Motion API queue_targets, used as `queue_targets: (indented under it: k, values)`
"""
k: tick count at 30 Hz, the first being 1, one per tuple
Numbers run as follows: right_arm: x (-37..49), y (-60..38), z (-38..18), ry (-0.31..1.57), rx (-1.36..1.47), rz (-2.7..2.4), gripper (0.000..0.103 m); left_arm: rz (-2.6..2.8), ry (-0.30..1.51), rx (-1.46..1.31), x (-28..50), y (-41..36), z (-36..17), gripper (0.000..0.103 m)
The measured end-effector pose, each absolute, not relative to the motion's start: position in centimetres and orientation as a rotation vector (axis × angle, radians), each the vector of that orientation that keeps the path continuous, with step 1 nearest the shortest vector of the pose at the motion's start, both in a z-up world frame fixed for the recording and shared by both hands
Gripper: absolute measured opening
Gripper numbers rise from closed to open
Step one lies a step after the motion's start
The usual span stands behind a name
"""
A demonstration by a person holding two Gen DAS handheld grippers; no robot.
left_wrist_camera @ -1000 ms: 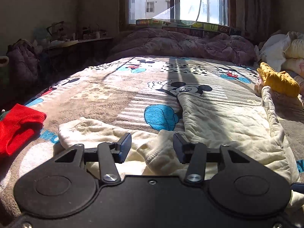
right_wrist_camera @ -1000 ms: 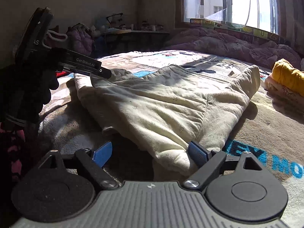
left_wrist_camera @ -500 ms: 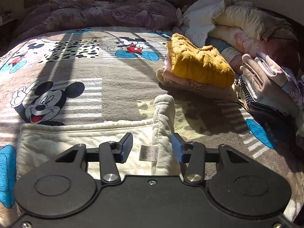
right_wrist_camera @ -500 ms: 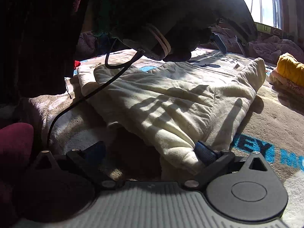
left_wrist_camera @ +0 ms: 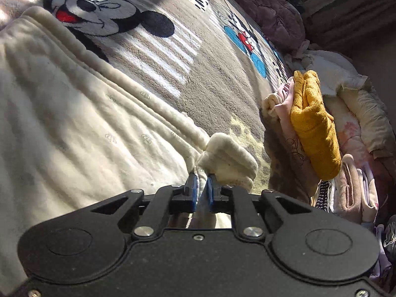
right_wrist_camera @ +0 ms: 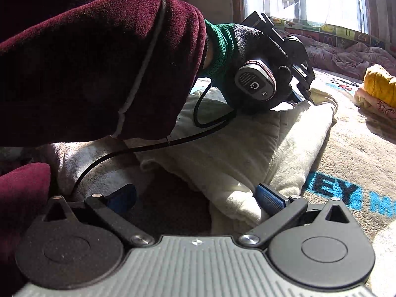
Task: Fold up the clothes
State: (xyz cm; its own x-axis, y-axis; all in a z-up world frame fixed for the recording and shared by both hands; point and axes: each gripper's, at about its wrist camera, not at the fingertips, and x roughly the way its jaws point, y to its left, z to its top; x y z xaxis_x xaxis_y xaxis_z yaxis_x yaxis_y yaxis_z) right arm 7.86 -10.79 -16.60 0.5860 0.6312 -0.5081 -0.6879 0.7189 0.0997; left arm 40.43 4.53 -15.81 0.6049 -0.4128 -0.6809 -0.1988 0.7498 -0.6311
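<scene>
Bed blanket (left_wrist_camera: 210, 94), grey-brown w/ cartoon mouse print, fills everything ahead of both your tools. On it, the cream garment (left_wrist_camera: 74, 128) spreads wide, left of and in front of your left gripper (left_wrist_camera: 202, 188), running right up under its body; in the right wrist view the same garment (right_wrist_camera: 247, 148) lies thick and partly doubled over, directly ahead of your right gripper (right_wrist_camera: 198, 198).

Further right of the left tool: pile of folded clothes (left_wrist_camera: 351, 180) along the bed edge, w/ a mustard knit (left_wrist_camera: 314, 123) on top of pink folded pieces. A purple quilt (left_wrist_camera: 272, 7) is bunched at the far end.

Your left arm in the maroon sleeve (right_wrist_camera: 99, 61) crosses over the garment, gloved left hand (right_wrist_camera: 247, 57) on the left tool's handle, tool tip down at the garment's far corner.

Left tool: jaws have just been closing and are now pinched tight on the cream garment's thick rolled hem corner, fabric bunched up just past the blue pads (left_wrist_camera: 193, 193).

Right tool: jaws have just been opening, now spread wide. Garment's near edge sits btwn them, against the right pad (right_wrist_camera: 269, 198); left one (right_wrist_camera: 123, 198) well clear, nothing gripped.
</scene>
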Motion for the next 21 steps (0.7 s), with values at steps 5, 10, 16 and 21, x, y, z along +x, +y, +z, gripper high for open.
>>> queue_targets:
  k: [5,10,16,21]
  values:
    - [7.9,-10.6,-16.6,0.546,-0.116,0.768,0.103,-0.172,0.935,-0.485,41.2,2.5,-13.6,0.016]
    - [7.8,-10.4,-16.6,0.543,-0.120,0.760,0.103,-0.166,0.840,-0.206,39.7,0.4,-10.8,0.043]
    - [7.8,-10.3,-16.6,0.540,-0.118,0.752,0.103,-0.256,0.637,0.065,36.5,-2.8,-7.0,0.028]
    - [7.8,-10.3,-16.7,0.539,-0.114,0.748,0.103,-0.305,0.677,0.265,37.9,-7.0,-8.8,0.017]
